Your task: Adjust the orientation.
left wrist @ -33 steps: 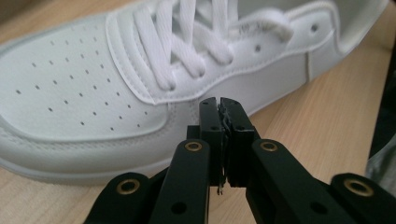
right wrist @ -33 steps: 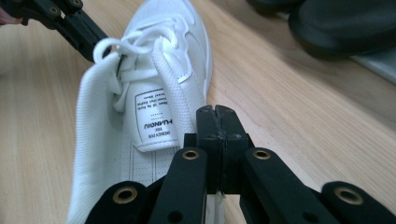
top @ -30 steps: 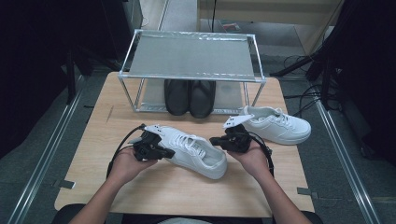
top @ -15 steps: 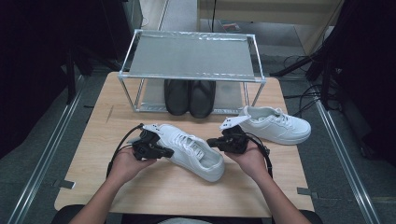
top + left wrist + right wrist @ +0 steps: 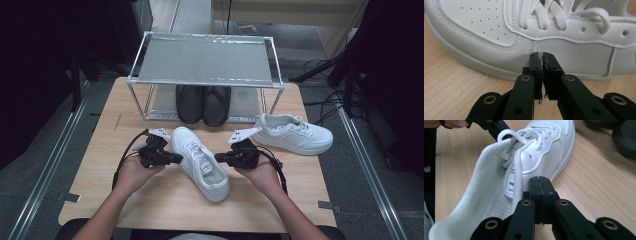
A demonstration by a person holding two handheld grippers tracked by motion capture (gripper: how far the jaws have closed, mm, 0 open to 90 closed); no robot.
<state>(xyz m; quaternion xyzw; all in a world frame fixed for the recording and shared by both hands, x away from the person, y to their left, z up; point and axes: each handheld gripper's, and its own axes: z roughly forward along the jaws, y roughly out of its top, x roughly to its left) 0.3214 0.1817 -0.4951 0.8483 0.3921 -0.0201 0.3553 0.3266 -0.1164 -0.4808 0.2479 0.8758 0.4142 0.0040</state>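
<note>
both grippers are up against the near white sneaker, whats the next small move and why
Probably press both grippers in to steady the sneaker, then slide it toward the rack. The left gripper sits closed against its side; the right gripper is shut by its collar, gripping nothing. Black shoes already occupy the lower shelf.

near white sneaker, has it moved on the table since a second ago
No. The near white sneaker lies where it did, toe toward the black shoes under the rack.
</note>
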